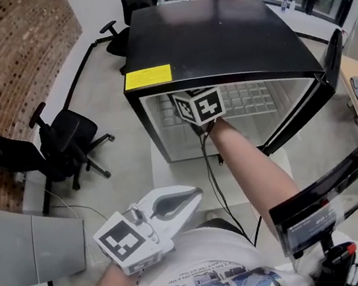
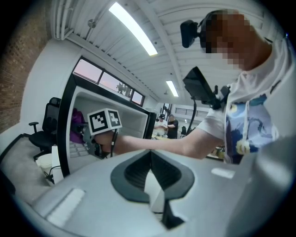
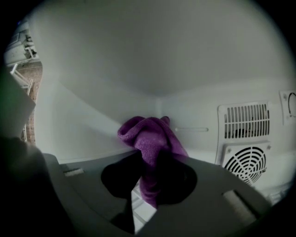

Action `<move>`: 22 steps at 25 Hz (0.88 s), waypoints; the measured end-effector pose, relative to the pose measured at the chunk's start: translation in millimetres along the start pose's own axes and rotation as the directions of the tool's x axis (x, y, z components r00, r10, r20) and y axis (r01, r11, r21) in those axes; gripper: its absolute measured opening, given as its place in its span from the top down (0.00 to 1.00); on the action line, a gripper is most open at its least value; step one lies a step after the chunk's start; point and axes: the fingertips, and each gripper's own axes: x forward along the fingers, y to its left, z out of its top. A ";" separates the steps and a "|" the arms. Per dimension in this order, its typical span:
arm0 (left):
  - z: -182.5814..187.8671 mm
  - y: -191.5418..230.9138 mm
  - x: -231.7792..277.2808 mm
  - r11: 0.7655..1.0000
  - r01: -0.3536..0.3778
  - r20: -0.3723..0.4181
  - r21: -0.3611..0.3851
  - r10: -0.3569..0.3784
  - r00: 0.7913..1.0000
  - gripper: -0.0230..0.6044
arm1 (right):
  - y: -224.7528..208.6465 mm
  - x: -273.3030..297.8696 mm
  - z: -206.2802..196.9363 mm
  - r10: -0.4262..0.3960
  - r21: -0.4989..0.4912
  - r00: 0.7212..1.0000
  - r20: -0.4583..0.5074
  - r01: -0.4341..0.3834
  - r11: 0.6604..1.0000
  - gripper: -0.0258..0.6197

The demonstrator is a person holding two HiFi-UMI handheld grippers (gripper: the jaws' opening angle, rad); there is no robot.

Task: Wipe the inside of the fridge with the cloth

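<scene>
"Head view, left side?"
"Left gripper (image 1: 188,197) was near the person's chest, jaws together, holding nothing."
"And right?"
"Right gripper (image 3: 150,187) was clamped on the purple cloth (image 3: 149,138) inside the fridge (image 1: 216,33), near its back wall."

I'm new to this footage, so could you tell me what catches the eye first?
A black fridge stands open straight ahead, the person's right arm reaching inside. There the right gripper clamps a purple cloth close to the white back wall, left of a round fan grille.

Office, swivel chairs (image 1: 66,146), desks (image 1: 310,19), brick wall (image 1: 13,57)
</scene>
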 end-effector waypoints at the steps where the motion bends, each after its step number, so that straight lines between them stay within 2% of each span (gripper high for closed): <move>1: 0.3 0.2 -0.3 1.000 -0.007 -0.005 -0.007 0.007 1.000 0.96 | 3.0 -2.5 0.2 0.011 -0.002 1.000 0.004 -0.011 1.000 0.84; 3: 1.0 -1.2 -0.4 1.000 -0.015 -0.009 -0.021 0.015 1.000 0.96 | 8.4 -8.2 0.1 0.030 -0.005 1.000 0.011 -0.030 1.000 0.84; 7: -2.5 -11.0 -1.6 1.000 0.016 0.004 -0.025 -0.016 1.000 0.96 | 24.1 -22.6 1.3 0.073 -0.017 0.997 0.029 -0.073 0.997 0.84; 9: -4.5 -12.5 -3.4 0.999 0.003 -0.007 -0.032 -0.003 1.000 0.96 | 32.4 -30.9 0.7 0.088 -0.017 0.995 0.039 -0.087 0.996 0.84; 22: -16.3 -46.8 -22.2 0.997 0.069 0.008 -0.022 -0.068 0.998 0.96 | 85.1 -90.0 -14.0 0.118 -0.008 0.992 0.044 -0.118 0.993 0.84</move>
